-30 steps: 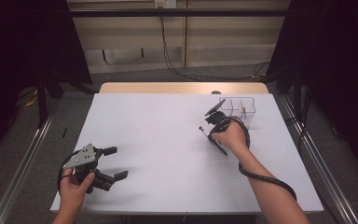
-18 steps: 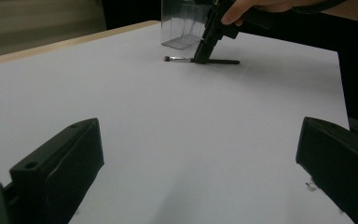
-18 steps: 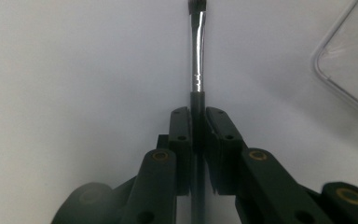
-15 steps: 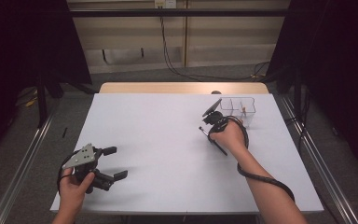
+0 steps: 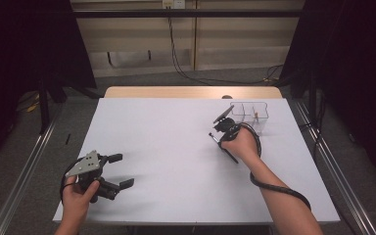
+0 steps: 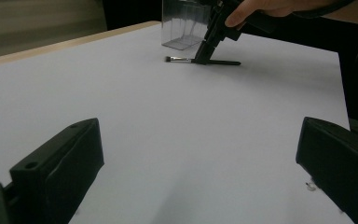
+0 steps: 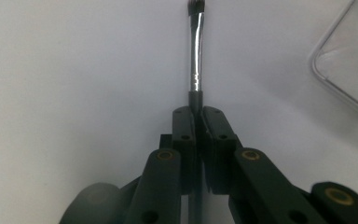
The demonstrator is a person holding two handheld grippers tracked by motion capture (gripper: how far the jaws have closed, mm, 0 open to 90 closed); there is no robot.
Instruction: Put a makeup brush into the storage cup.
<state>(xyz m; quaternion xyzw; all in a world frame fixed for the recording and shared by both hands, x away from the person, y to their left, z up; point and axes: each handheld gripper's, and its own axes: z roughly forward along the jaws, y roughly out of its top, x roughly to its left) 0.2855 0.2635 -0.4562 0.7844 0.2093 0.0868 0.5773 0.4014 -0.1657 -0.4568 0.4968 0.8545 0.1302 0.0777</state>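
A thin black makeup brush [image 7: 196, 56] with a shiny ferrule lies flat on the white table [image 5: 176, 147]. My right gripper [image 7: 199, 116] points down at it and is shut on its handle. In the high view the same brush [image 5: 214, 139] sticks out to the left of the right gripper [image 5: 220, 138], just left of a clear box. My left gripper [image 5: 121, 170] rests at the near left of the table. It stands open with nothing between its fingers [image 6: 60, 163]. From the left gripper view the brush [image 6: 179, 59] and the right gripper [image 6: 205, 56] show far off.
A clear plastic box [image 5: 249, 113] with compartments stands at the far right of the table, close behind the right hand; something small lies in one compartment. Its corner [image 7: 349, 60] shows in the right gripper view. A cable loops round the right forearm [image 5: 274, 188].
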